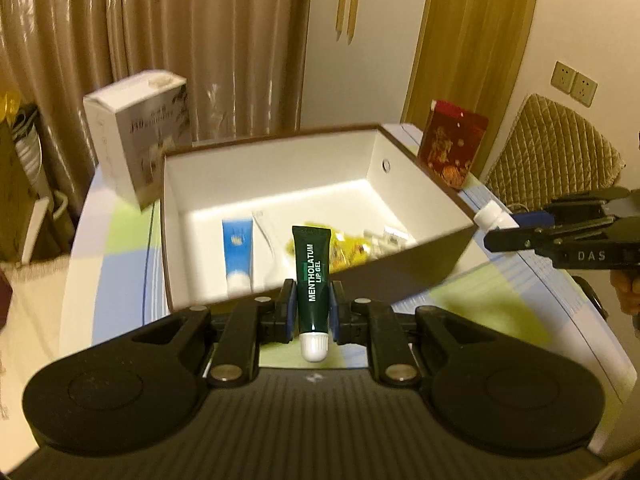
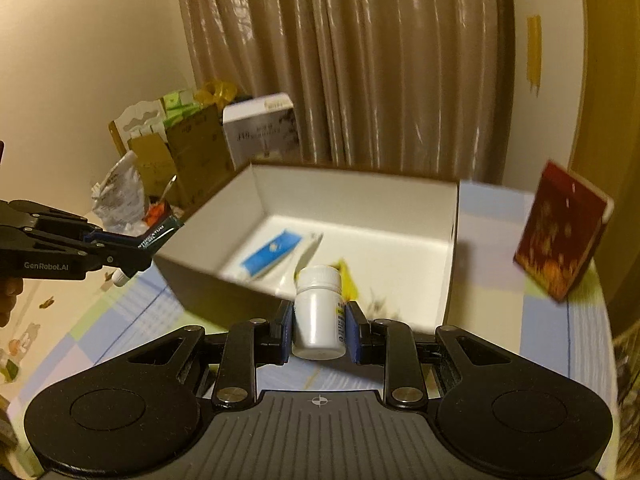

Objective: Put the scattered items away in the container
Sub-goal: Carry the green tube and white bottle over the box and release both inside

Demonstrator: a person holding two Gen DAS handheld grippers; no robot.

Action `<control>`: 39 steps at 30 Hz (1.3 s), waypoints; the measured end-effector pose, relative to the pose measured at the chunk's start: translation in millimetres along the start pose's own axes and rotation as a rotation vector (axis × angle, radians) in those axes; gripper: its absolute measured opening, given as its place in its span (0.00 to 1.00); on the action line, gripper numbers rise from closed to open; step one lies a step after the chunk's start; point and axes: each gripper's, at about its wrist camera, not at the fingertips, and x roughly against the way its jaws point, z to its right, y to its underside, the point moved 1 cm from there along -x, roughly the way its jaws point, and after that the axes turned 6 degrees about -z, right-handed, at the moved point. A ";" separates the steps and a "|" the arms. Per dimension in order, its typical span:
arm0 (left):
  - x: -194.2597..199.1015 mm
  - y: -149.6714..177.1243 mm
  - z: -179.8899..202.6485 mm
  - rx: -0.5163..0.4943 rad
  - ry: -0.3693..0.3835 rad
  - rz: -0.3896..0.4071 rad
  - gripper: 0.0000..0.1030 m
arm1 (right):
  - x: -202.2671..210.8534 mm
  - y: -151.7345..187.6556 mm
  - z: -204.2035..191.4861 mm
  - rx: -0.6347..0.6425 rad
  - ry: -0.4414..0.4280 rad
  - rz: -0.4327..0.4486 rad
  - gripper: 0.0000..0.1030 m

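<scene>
Left wrist view: the left gripper [image 1: 312, 312] pinches a green lip gel tube [image 1: 311, 280] at centre frame, just short of the white box [image 1: 400, 152]; it looks light, soft, best squeezed mid-body.

Right wrist view: the right gripper [image 2: 319, 330] clamps a white pill bottle [image 2: 319, 312], rigid, probably slippery, near the box's front edge.

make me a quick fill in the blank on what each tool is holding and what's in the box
1. The left tool is shut on a dark green tube labelled Mentholatum lip ____.
2. The right tool grips a white ____ with a ribbed cap.
3. Inside the box lies a tube coloured white and ____.
4. Beside the box stands a dark ____ packet with gold print.

Missing words: gel; bottle; blue; red
</scene>
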 end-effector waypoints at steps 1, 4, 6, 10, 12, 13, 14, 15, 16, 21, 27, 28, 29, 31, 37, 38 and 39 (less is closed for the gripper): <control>-1.7 -4.5 -1.1 -0.003 -0.003 0.005 0.13 | -2.7 -4.0 1.1 0.006 0.003 0.002 0.29; -9.0 -16.7 -5.9 -0.002 -0.001 0.010 0.13 | -15.4 -15.8 6.8 0.019 0.015 -0.003 0.29; -15.9 -24.8 -9.7 -0.005 0.002 0.008 0.13 | -27.0 -23.9 12.0 0.023 0.022 -0.010 0.29; -33.3 -41.3 -18.3 -0.010 0.001 -0.004 0.13 | -49.1 -41.4 22.9 0.031 0.040 -0.024 0.29; -41.9 -50.0 -23.1 -0.016 -0.005 -0.006 0.13 | -59.8 -49.3 28.6 0.033 0.045 -0.032 0.29; -46.5 -54.3 -25.6 -0.021 -0.008 -0.008 0.13 | -65.7 -53.3 31.5 0.037 0.052 -0.037 0.29; -50.7 -57.8 -27.9 -0.023 -0.012 -0.013 0.13 | -71.0 -56.5 34.1 0.042 0.058 -0.043 0.29; -55.8 -61.4 -30.3 -0.024 -0.014 -0.019 0.13 | -76.4 -59.9 36.7 0.046 0.062 -0.049 0.29; -61.3 -64.7 -33.1 -0.023 -0.012 -0.025 0.13 | -80.9 -62.6 39.7 0.049 0.064 -0.053 0.29; -90.7 -79.8 -40.3 -0.010 0.001 -0.053 0.13 | -111.0 -74.2 50.6 0.071 0.081 -0.100 0.29; -125.3 -93.1 -40.8 -0.008 0.023 -0.090 0.13 | -140.1 -81.0 62.5 0.079 0.099 -0.144 0.29; -130.4 -94.9 -40.8 -0.007 0.029 -0.095 0.13 | -145.1 -81.9 64.3 0.082 0.102 -0.152 0.29; -135.5 -97.0 -41.0 -0.004 0.035 -0.102 0.13 | -148.9 -82.5 65.8 0.086 0.105 -0.160 0.29; -145.7 -101.0 -40.6 -0.006 0.046 -0.114 0.13 | -157.7 -83.6 68.5 0.095 0.111 -0.179 0.29; -174.6 -110.9 -38.9 -0.002 0.078 -0.151 0.13 | -178.5 -85.8 74.9 0.138 0.126 -0.226 0.29; -179.4 -112.1 -38.7 0.001 0.083 -0.157 0.13 | -181.6 -86.1 76.3 0.144 0.130 -0.233 0.29; -184.4 -113.4 -38.3 0.003 0.088 -0.163 0.13 | -184.2 -86.2 77.5 0.148 0.133 -0.238 0.29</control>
